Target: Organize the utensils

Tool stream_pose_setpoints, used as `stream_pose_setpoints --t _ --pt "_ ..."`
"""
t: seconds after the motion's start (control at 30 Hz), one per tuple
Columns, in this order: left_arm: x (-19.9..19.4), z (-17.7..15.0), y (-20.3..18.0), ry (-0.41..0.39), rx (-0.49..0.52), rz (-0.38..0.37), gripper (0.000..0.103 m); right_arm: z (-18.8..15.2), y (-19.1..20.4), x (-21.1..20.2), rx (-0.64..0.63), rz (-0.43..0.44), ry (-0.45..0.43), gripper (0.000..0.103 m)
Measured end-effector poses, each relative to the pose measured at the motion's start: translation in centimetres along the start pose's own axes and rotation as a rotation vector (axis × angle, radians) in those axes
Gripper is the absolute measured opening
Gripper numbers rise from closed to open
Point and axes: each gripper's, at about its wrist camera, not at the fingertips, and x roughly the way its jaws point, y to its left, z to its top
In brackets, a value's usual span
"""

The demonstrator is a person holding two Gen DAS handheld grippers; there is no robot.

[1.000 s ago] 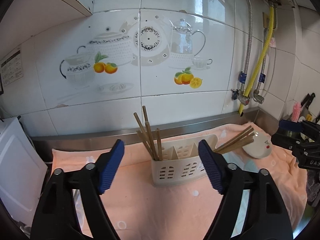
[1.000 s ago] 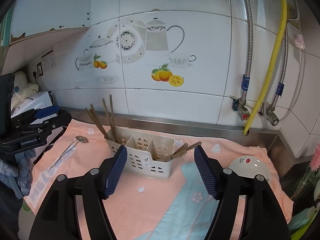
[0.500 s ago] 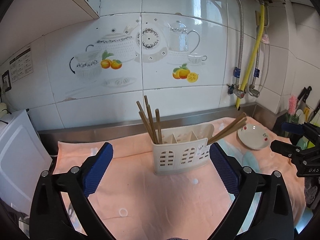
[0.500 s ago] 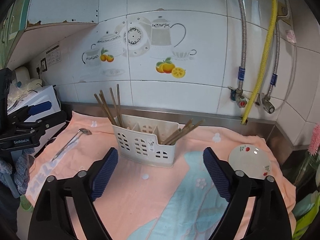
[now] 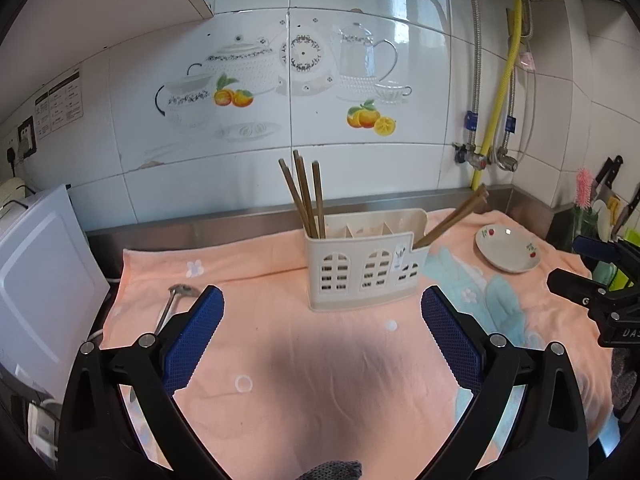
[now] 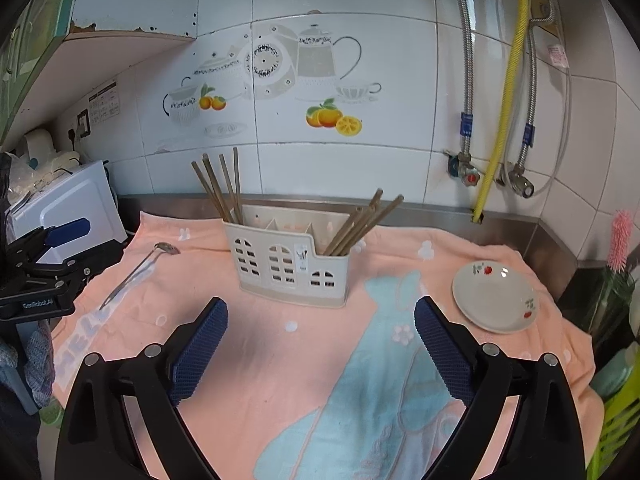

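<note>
A cream utensil caddy (image 5: 362, 270) (image 6: 288, 260) stands on a pink towel (image 5: 280, 360) (image 6: 280, 360). Several brown chopsticks (image 5: 306, 196) (image 6: 218, 188) stand in its left compartment, and more chopsticks (image 5: 452, 220) (image 6: 362, 222) lean out of its right compartment. A metal spoon (image 5: 170, 306) (image 6: 138, 270) lies on the towel to the caddy's left. My left gripper (image 5: 322, 316) is open and empty, in front of the caddy. My right gripper (image 6: 320, 320) is open and empty, also in front of it. Each gripper shows at the edge of the other's view.
A small white plate (image 5: 507, 249) (image 6: 495, 297) with red fruit print sits on the towel at the right. A white appliance (image 5: 36, 280) (image 6: 76, 204) stands at the left. Tiled wall and steel backsplash run behind. Pipes (image 6: 500, 92) hang at the back right.
Both grippers have pulled back from the caddy and opened wider. The spoon on the left has come into the left wrist view.
</note>
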Motion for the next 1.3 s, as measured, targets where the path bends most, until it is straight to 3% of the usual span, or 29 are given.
stream_pose_setpoints --t 0.3,1.3 --pt "-1.3 -2.4 -0.2 0.004 0.001 -0.002 0.098 -2.9 0.5 -0.2 0.001 -0.045 0.009 0.092" --pt "-1.9 -7.1 0.0 0.057 -0.028 0.012 0.098 -7.4 0.2 -0.9 0.062 -0.031 0.013 0.095"
